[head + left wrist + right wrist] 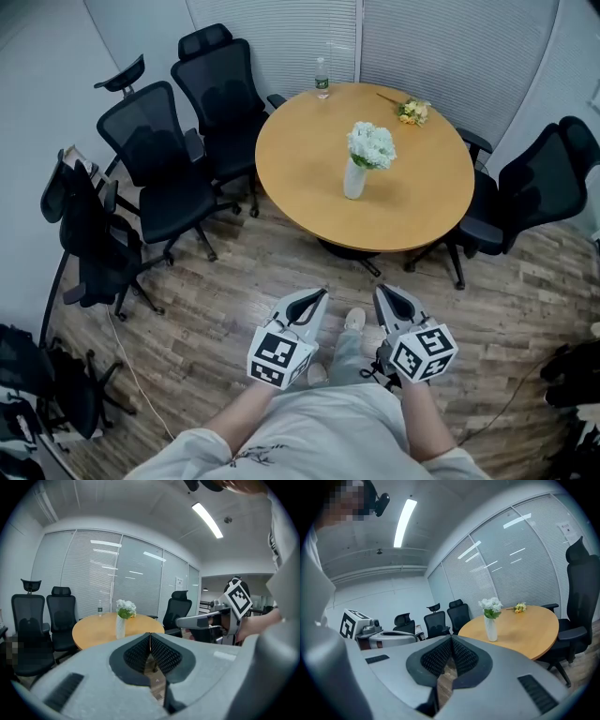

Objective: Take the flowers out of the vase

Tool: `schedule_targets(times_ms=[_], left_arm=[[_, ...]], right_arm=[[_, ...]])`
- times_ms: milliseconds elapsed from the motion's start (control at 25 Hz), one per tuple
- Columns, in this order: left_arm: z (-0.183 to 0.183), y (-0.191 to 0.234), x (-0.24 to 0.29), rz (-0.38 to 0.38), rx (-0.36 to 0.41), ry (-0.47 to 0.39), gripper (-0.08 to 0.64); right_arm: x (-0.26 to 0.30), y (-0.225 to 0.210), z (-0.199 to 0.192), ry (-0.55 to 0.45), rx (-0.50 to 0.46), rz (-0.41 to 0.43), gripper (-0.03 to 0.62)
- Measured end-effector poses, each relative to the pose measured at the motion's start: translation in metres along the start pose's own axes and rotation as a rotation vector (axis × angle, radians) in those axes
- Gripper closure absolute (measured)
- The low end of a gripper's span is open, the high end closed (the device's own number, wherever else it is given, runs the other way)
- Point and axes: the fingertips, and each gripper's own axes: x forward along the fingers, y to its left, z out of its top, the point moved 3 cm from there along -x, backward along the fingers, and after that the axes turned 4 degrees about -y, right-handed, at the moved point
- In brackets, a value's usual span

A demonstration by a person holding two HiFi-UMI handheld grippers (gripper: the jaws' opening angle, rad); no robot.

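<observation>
Standing upright near the middle of the round wooden surface [281,178], the white vase [354,179] holds the white flowers [371,144]; the stems rise straight out of its mouth, so the long axis of the bunch is vertical and a lift would have to follow it upward. Both tools are well apart from it, over the wood floor [234,281] at the near side of the scene; the left gripper [315,296] and the right gripper [384,292] sit side by side, both aimed far toward the surface. The left one's fingers [161,654] are clenched together on nothing; the right one's fingers [461,657] are likewise clenched and empty. From them the vase lies far ahead, roughly between the two; the right gripper looks marginally nearer, though the difference is slight. A small yellow bouquet [412,112] lies at the far right of the surface and a water bottle [322,79] stands at its far edge; neither blocks the way. No flower is out yet; I judge the approach comes first, then opening the fingers around the stems.
</observation>
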Motion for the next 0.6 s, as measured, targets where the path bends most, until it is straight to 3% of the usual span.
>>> schedule_targets(times_ms=[600], left_arm=[[0.034,0.064,0.136,0.004,-0.001,0.004,0.549]], right_arm=[[0.094,-0.11,0.057,-0.018,-0.017,0.013,0.584]])
